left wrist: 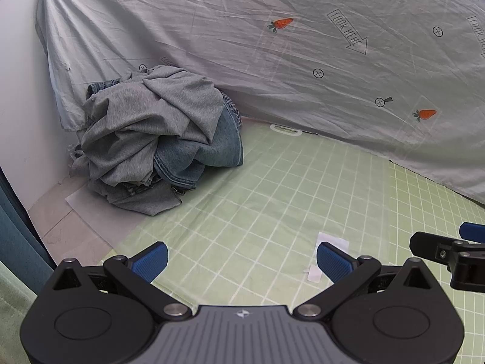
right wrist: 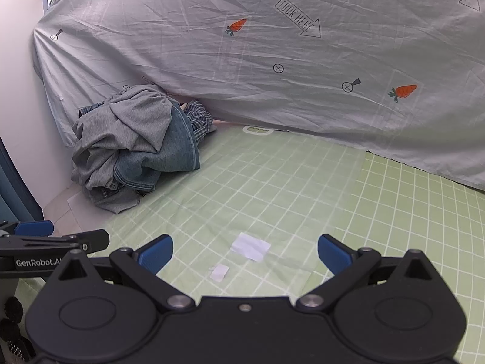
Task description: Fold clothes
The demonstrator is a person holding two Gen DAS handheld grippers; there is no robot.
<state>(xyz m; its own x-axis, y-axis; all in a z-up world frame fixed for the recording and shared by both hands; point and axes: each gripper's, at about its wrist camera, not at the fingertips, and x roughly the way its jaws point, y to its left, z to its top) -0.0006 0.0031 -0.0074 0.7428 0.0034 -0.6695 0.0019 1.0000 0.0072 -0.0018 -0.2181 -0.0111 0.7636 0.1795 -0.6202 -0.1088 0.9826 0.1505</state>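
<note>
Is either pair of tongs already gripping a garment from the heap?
No: the left tongs and right tongs stand open over the green checked mat, apart from the grey-and-denim clothes heap.

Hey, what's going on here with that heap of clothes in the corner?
Folding hasn't started. A person holds two tools, left tool and right tool, both open and empty above the green checked mat. The clothes pile, a grey top over jeans, sits untouched in the far left corner against the carrot-print sheet.
</note>
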